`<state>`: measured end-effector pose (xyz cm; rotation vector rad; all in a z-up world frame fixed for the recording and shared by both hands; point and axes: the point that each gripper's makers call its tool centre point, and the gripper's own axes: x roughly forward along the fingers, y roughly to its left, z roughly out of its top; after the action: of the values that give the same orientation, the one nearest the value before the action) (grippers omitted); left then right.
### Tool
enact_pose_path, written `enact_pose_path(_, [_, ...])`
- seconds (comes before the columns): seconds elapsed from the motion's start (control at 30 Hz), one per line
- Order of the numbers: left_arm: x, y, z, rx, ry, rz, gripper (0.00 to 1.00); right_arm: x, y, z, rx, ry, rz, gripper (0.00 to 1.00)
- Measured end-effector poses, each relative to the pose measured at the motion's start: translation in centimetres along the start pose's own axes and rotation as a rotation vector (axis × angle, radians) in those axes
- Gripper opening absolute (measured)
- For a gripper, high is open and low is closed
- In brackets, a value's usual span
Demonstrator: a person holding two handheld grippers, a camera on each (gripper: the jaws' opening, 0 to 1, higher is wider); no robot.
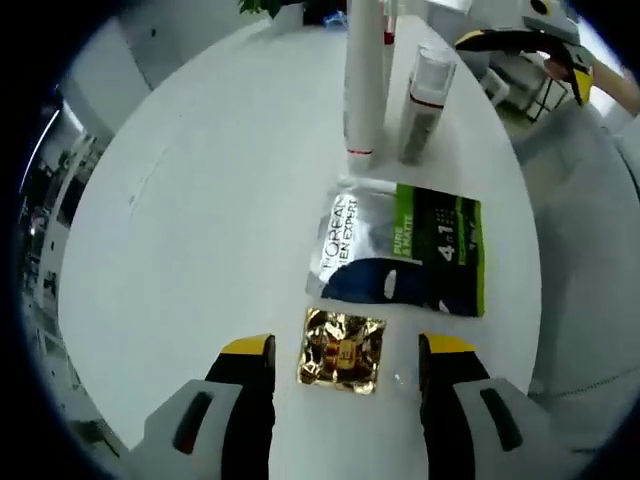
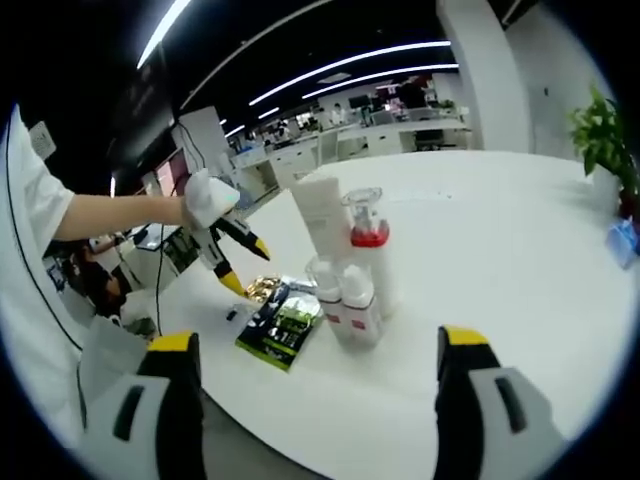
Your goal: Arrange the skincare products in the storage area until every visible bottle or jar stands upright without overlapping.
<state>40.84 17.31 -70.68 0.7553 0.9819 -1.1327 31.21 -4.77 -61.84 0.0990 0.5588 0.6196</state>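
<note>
My left gripper [image 1: 345, 350] is open just above the white table [image 1: 200, 200], its jaws on either side of a flat gold sachet [image 1: 342, 350]. Beyond it lies a silver, black and green L'Oreal sachet [image 1: 405, 250], also flat. Further on, a tall white tube [image 1: 362, 80] and a clear-capped bottle [image 1: 425, 100] stand upright. In the right gripper view my right gripper [image 2: 318, 342] is open and holds nothing, near the table edge. It faces a standing cluster: the white tube [image 2: 325, 220], a red-collared pump bottle [image 2: 368, 245] and two small bottles [image 2: 340, 305]. The left gripper [image 2: 240, 265] hovers over the gold sachet [image 2: 262, 290].
The green-and-black sachet [image 2: 280, 330] lies near the table's edge. A potted plant [image 2: 600, 130] and a small blue item [image 2: 625, 240] sit at the far side. A person's sleeve [image 2: 30, 200] and gloved hand [image 2: 205, 200] hold the left gripper. The right gripper [image 1: 525, 62] shows past the bottles.
</note>
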Motion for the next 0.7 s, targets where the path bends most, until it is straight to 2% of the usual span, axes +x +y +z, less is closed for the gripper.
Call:
enact_pose_path(0.2, [-1.4, -0.5, 0.0, -0.059, -0.06, 0.043, 0.64, -0.3, 0.2, 0.5, -0.016, -0.009, 0.005, 0.99])
enact_pose_path(0.4, [-3.0, -0.9, -0.4, -0.152, -0.139, 0.104, 0.77, -0.7, 0.5, 0.7, -0.032, -0.015, 0.01, 0.99])
enact_pose_path(0.5, [-3.7, -1.2, -0.6, -0.216, -0.189, 0.137, 0.8, -0.8, 0.5, 0.7, -0.037, -0.018, 0.013, 0.99])
enact_pose_path(0.6, [-4.3, -1.8, -1.4, -0.313, -0.232, 0.168, 0.83, -0.9, 0.6, 0.7, -0.043, -0.02, 0.016, 0.99])
enact_pose_path(0.7, [-4.7, -2.5, -2.0, -0.36, -0.261, 0.201, 0.87, -1.0, 0.7, 0.7, -0.046, -0.022, 0.019, 0.99])
